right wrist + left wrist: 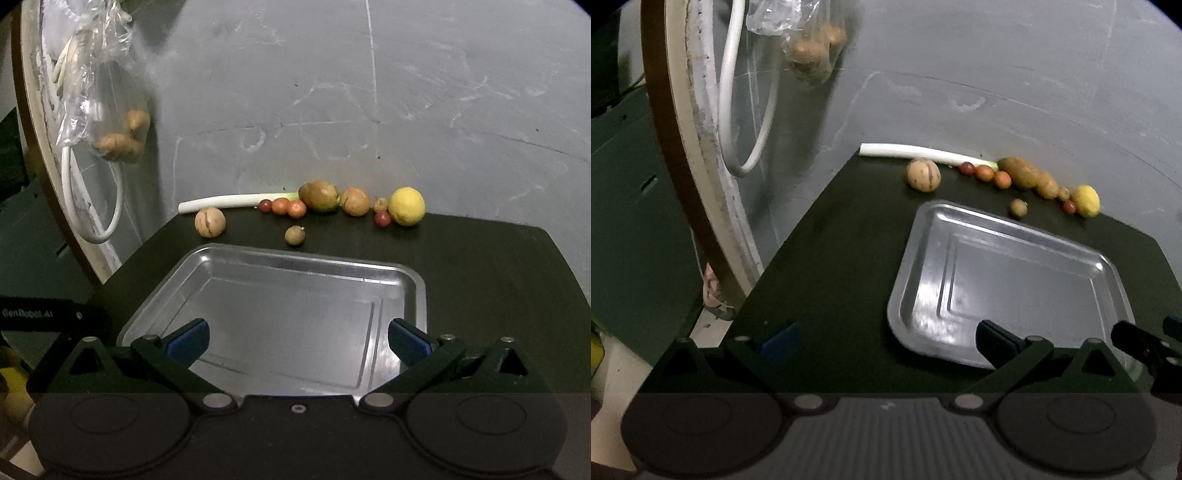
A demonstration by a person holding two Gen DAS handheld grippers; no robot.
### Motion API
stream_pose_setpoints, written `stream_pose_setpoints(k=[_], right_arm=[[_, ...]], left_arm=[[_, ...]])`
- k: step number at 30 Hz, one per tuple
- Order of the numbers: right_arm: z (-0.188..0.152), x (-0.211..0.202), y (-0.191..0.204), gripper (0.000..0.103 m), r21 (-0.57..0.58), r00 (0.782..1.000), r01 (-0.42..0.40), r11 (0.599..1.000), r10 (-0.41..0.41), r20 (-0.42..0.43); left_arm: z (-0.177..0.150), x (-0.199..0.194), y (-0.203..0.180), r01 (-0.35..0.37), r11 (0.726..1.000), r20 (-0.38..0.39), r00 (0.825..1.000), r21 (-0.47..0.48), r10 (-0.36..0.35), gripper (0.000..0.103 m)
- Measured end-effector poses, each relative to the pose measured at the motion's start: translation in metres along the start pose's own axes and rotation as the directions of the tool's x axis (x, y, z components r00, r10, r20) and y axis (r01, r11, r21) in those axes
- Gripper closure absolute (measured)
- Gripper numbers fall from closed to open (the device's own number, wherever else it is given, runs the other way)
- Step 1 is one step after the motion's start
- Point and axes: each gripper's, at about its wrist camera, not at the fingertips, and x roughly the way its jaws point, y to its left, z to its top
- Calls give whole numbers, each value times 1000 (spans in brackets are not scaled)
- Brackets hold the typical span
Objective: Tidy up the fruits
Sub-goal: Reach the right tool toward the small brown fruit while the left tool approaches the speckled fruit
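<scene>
- The left claw (886, 341) is spread wide and holds nothing; its blue-padded fingertips (781, 341) hover low over the near part of the dark bench (827, 258), one over bare bench and the other over the near corner of the tray.
- The right claw (298, 339) is likewise spread and empty, both blue pads above the near half of the metal tray (415, 284).
- The tray is bare and lies flat on the bench, near the front edge.
- The fruits lie in a loose row along the back edge of the bench, against the grey wall (406, 110), all outside the tray.
- From left in the right wrist view: a pale round fruit with a cracked skin (209, 221), three small reddish ones (282, 206) touching one another, a large brown-green fruit (319, 196), a tan round one (355, 201), a small red one (382, 218), and a yellow lemon (407, 205) at the far right.
- One small brown fruit (294, 235) sits apart, between the row and the tray's far rim.
- A white leek stalk (229, 201) lies behind the row, along the wall.
- A clear plastic bag (107, 110) with brownish lumps inside hangs at the upper left, beside a looped white cable (110, 221).
</scene>
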Motion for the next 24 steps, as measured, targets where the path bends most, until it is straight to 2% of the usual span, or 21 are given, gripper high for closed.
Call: stream_pose_setpoints(k=[7,14,20,24], right_arm=[[11,18,-6,1,-41,1000,-3,999,2,-22],[18,38,-8,1,-11,997,10,1000,-11,-76],[33,58,-2,1,-8,992,43,999,-43,-119],[47,77,6,1,-20,982,116,993,-117,-148]], left_arm=[[20,6,-5,-64,998,0,998,-21,64,0],[45,23,-4,-80,996,-35,996,-31,79,0],[71,51,-5,-7,1000,-55,998,-10,7,1],[92,70,-7,31,999,-55,998,10,-30,1]])
